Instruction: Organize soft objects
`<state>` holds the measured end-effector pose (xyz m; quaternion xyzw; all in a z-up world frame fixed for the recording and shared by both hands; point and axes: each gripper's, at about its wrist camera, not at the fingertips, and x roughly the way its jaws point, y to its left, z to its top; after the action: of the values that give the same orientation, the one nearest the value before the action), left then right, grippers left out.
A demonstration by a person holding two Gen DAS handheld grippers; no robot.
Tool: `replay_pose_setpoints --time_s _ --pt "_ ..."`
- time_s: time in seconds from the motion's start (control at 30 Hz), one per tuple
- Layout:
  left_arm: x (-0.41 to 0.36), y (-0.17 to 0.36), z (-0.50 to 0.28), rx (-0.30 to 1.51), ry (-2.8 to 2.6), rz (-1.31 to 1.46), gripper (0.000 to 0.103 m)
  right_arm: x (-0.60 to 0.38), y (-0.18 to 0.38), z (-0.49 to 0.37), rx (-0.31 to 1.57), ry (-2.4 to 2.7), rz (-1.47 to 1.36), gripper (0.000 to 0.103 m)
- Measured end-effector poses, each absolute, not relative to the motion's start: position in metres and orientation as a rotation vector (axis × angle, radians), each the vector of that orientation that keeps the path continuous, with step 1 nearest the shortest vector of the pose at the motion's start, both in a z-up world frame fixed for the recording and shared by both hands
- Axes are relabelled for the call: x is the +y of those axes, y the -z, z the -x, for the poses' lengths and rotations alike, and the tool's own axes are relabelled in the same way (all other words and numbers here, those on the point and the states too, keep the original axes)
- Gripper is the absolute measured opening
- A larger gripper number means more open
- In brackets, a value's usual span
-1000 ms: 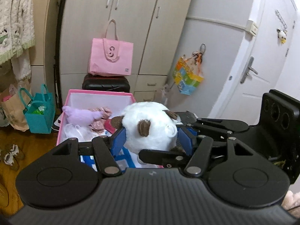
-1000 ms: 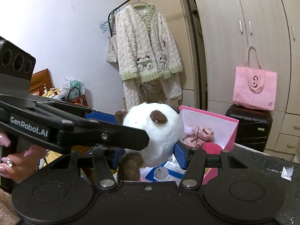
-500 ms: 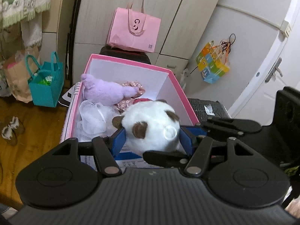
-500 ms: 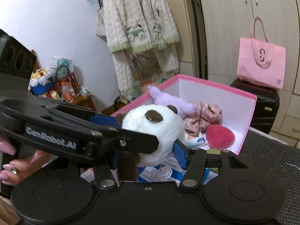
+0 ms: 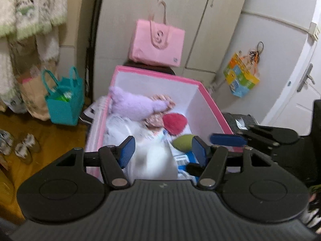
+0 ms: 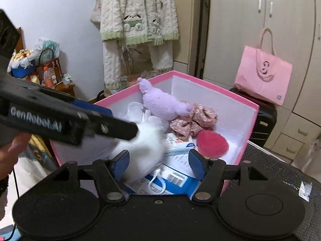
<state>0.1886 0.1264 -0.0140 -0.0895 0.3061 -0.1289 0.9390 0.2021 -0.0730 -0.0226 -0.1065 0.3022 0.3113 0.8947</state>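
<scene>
The white plush toy (image 5: pixel 155 161) is a motion-blurred white shape below my open left gripper (image 5: pixel 163 150), inside the near end of the pink storage box (image 5: pixel 212 108). In the right wrist view the plush (image 6: pixel 144 152) sits low between the jaws of my open right gripper (image 6: pixel 159 161), touching neither pad clearly. The box (image 6: pixel 248 105) also holds a purple plush (image 6: pixel 162 104), a floral cloth (image 6: pixel 192 120), a red round plush (image 6: pixel 212 143), a green soft item (image 5: pixel 183 142) and a blue-white package (image 6: pixel 172 178). The left gripper's arm (image 6: pixel 60 120) crosses the right view.
A pink tote bag (image 5: pixel 158 44) sits on a black suitcase (image 6: pixel 262 120) behind the box. A teal bag (image 5: pixel 64 100) and shoes (image 5: pixel 24 146) are on the wooden floor at left. A cardigan (image 6: pixel 138 12) hangs on a rack. A dark textured surface (image 6: pixel 270 170) lies at right.
Both grippers have opened and let go of the white plush, which has dropped into the pink box. Both views have tilted further down toward the box.
</scene>
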Motion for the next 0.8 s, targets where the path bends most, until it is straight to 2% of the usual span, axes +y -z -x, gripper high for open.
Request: replay_pose_setpoints --time_s 0.33,0.43,0.8 --pt "0.113 -0.003 -0.156 0.558 0.213 0.125 0.063 -0.119 -0.001 -0.163 0.481 -0.622 0.135 0.072" --pt "0.107 -0.006 -0.147 0.548 0.208 0.115 0.068 -0.129 -0.006 -0.154 0.454 -0.606 0.13 0.072" --pt "0.078 -0.016 -0.109 0.543 0.257 0.068 0.072 -0.145 -0.003 -0.12 0.444 -0.48 0.246 0.078"
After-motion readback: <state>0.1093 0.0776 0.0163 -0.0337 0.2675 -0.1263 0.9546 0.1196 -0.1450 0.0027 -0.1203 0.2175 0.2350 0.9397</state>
